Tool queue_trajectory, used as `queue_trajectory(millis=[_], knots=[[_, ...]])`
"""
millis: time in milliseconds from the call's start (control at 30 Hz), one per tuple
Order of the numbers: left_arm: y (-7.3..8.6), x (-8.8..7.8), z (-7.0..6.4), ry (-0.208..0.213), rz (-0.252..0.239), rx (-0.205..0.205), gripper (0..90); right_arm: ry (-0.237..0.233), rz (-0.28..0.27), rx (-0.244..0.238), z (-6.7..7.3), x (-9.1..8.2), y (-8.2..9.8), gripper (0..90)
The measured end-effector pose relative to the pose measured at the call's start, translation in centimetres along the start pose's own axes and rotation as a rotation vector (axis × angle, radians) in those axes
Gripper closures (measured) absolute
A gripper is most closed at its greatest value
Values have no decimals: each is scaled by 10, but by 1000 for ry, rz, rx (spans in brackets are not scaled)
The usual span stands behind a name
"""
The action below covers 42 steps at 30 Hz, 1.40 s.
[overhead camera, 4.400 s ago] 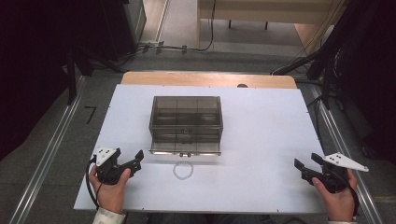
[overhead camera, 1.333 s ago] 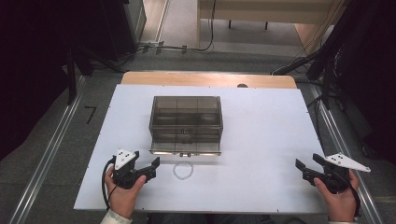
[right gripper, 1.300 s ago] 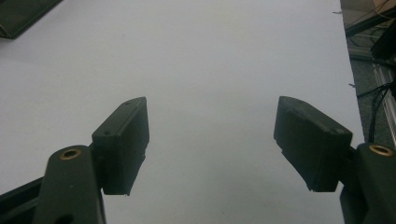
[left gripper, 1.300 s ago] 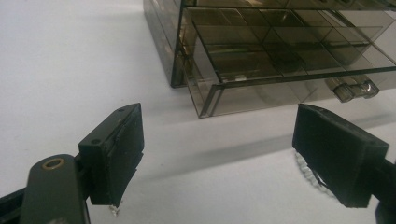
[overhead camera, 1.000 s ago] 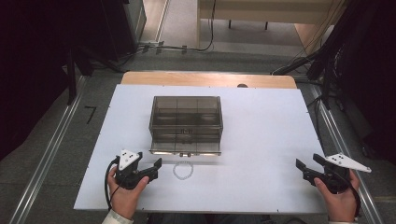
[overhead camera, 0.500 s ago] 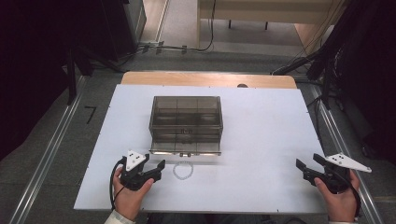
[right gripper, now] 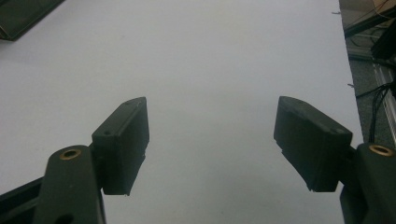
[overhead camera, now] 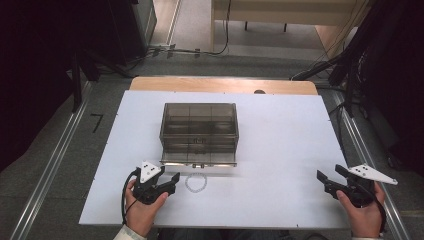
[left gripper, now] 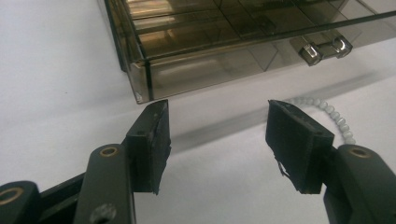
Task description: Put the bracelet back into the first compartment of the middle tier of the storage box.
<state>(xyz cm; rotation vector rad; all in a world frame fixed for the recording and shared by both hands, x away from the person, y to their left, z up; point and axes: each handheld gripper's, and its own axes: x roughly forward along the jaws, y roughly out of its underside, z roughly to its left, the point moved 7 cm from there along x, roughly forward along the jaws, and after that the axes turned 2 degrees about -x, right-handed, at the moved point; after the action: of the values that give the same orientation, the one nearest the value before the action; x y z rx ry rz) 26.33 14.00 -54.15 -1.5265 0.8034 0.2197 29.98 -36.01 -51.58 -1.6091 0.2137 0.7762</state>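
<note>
We see a small ring of pale beads, the bracelet, lying flat on the white table just in front of the smoky clear box. Our left gripper has been closing its jaws; they are half open, nothing between them, the bracelet just beyond the right-hand pad. Our right gripper, well apart from the box, gapes wide and empty.

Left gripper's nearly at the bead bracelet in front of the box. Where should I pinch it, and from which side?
Pinch the near-left arc of the bead bracelet, coming from its left with the left gripper, as it already points. The bracelet lies flat as an open ring on the white table, so one finger probably must go inside the loop and one outside. The organizer box stands close behind, blocking the far side.
</note>
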Motion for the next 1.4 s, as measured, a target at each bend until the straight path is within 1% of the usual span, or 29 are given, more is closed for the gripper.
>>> queue_trajectory(millis=[333, 433, 867, 1133, 1200, 1333, 1400], knots=[[1, 5, -7, 21, 21, 23, 466, 2, 0, 4, 0, -1, 0, 251], [2, 6, -8, 26, 24, 21, 506, 4, 0, 3, -1, -1, 0, 250], [3, 10, -14, 49, 47, 37, 519, 3, -1, 1, -1, -1, 0, 251], [4, 12, -16, 54, 51, 43, 528, 5, -2, 2, -1, -1, 0, 250], [4, 13, -17, 56, 56, 53, 537, 5, -1, 3, -1, -1, 0, 250], [5, 15, -20, 61, 59, 59, 541, 5, 0, 3, -2, -1, 0, 250], [5, 16, -21, 66, 58, 55, 553, 6, 0, 3, -2, -1, 0, 250]])
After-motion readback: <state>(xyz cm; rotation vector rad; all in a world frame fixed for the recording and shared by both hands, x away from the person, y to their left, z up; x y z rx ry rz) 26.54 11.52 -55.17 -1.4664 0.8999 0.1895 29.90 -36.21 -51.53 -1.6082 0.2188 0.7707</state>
